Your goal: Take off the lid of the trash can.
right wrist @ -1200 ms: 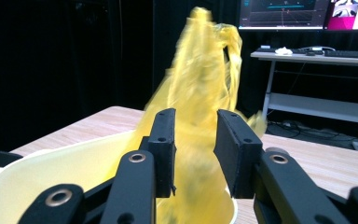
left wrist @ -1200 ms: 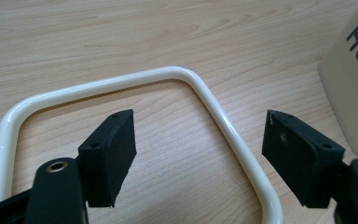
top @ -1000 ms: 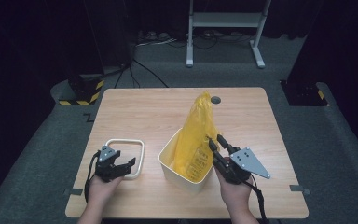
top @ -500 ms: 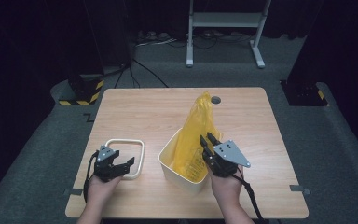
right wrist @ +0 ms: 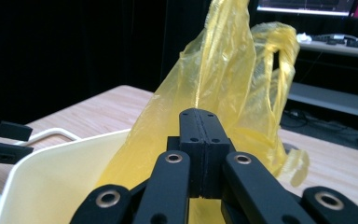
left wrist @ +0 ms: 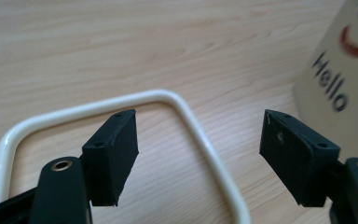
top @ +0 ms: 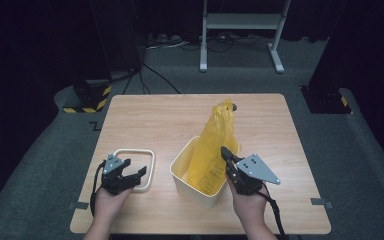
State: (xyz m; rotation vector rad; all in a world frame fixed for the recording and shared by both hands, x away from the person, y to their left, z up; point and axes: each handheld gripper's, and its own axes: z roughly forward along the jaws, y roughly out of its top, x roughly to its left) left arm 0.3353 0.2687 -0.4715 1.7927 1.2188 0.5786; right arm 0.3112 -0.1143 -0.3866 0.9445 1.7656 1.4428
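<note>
The right gripper (top: 226, 153) is clenched: in the right gripper view its two black pads meet flat, having just been closing. It sits at the near edge of the yellow plastic bag (top: 215, 145); whether a fold of film is pinched between the pads cannot be told. The bag stands tall inside the cream bin (top: 192, 182) near the middle of the worktop (top: 155, 115). The left gripper (top: 139, 173) is released, its jaws wide apart and straddling one side of the white rectangular ring (left wrist: 186, 116), which lies flat just left of the bin; neither pad presses on it.
</note>
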